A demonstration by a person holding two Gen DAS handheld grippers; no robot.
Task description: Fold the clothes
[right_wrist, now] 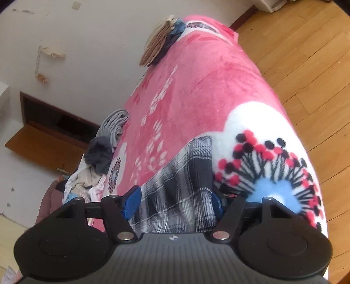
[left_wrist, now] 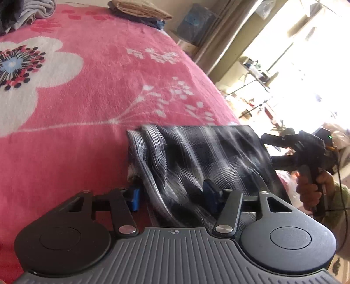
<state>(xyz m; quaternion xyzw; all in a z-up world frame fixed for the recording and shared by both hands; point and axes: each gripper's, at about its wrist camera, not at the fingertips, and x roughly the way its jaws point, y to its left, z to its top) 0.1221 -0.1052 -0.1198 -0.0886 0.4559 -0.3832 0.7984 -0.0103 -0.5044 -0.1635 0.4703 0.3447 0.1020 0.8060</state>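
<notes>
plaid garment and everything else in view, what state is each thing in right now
plaid garment: partly folded, lying on the blanket, between both grippers' pads
left hand-held gripper: jaws apart, astride the garment's edge, grip unclear
right hand-held gripper: jaws apart, garment between them, grip unclear
pink floral blanket: spread flat
tan and blue stack: folded
grey and dark clothes: unfolded heap

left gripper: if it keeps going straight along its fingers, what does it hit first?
Most likely the folded black-and-white plaid garment: it already lies between the left gripper fingers and fills the path ahead. Beyond it is only the pink floral blanket. Depth is uncertain; the image is motion-blurred.
</notes>
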